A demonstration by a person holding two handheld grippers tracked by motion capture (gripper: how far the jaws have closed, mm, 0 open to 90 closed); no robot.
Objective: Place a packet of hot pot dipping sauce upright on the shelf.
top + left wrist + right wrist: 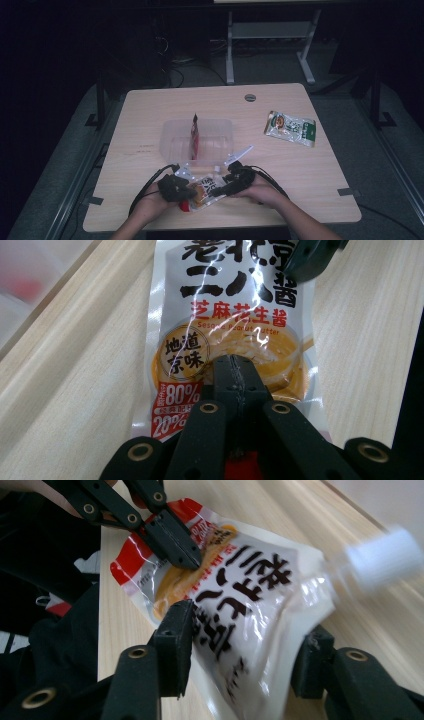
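Note:
A white and orange sauce pouch [202, 192] with black Chinese lettering lies near the table's front edge. My left gripper [235, 365] is shut on the pouch's [235, 300] lower printed end, jaws pinched together over the orange picture. In the right gripper view the pouch [240, 595] fills the gap between the jaws of my right gripper [242, 655], and both pads touch its sides below the blurred white cap [385, 555]. The left gripper [175, 545] bites the red-edged far end there. In the high view the left gripper [187, 192] and right gripper [217, 190] meet over the pouch.
A clear plastic box [170, 130] stands mid-table just beyond the hands, with a red packet [194, 135] upright inside and a clear flap [240, 154] at its near right corner. A green and white packet [290, 129] lies at the right. Bare wood surrounds them.

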